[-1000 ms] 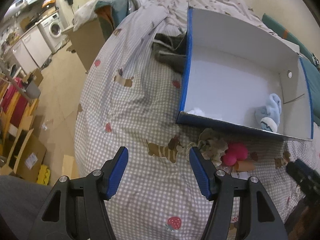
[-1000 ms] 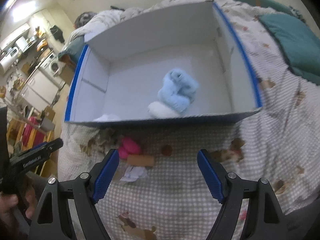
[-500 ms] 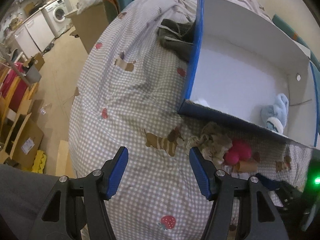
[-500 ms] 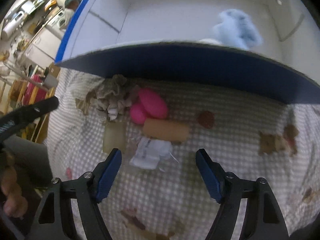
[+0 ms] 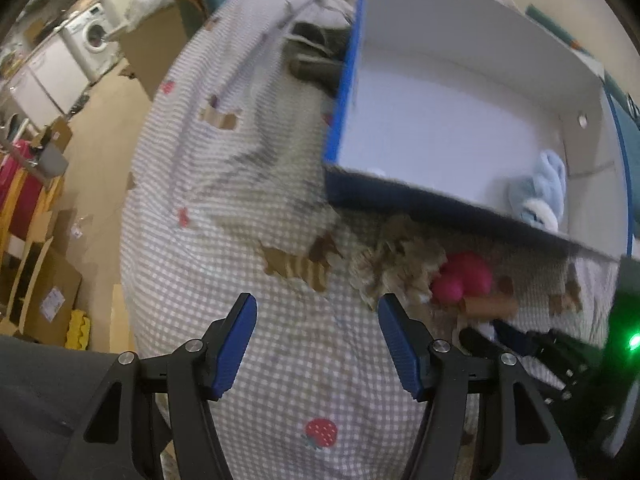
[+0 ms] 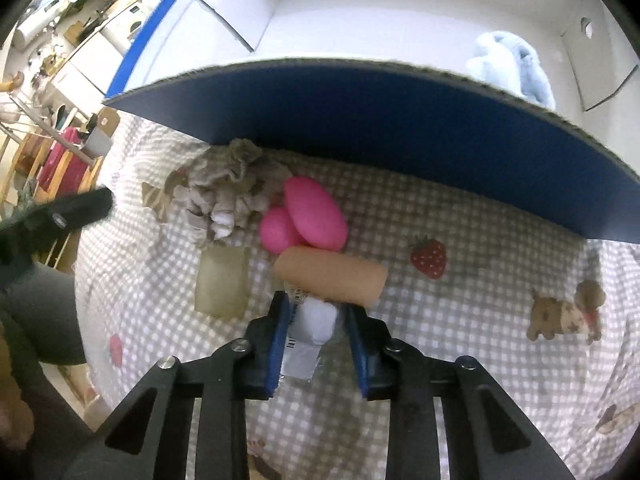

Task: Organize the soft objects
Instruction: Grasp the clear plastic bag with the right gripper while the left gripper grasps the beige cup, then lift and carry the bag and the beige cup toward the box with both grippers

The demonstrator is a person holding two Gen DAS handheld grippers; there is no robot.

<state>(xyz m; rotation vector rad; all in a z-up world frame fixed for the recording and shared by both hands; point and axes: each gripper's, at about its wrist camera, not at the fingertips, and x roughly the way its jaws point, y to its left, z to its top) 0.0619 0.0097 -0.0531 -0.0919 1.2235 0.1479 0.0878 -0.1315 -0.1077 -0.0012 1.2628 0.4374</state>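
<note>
My right gripper (image 6: 316,312) is shut on a white soft packet with a label (image 6: 314,326) on the checked bedspread. Just beyond it lie a tan roll (image 6: 332,278), a pink soft toy (image 6: 308,216), a grey-beige frilly cloth (image 6: 224,192) and a flat beige pad (image 6: 222,282). The blue and white box (image 6: 400,120) stands behind them with a light blue plush (image 6: 512,64) inside. My left gripper (image 5: 316,328) is open and empty above the bedspread, left of the cloth (image 5: 400,264) and pink toy (image 5: 464,276). The right gripper shows at the left wrist view's right edge (image 5: 520,344).
The bed edge (image 5: 128,240) drops to the floor on the left, with cardboard boxes (image 5: 44,300) and a washing machine (image 5: 92,40) beyond. Dark grey clothing (image 5: 316,60) lies against the box's far left side. A teal pillow (image 5: 628,136) lies right of the box.
My right gripper has come down and forward onto the white packet and shut on it. My left gripper has edged closer to the box and stayed open.
</note>
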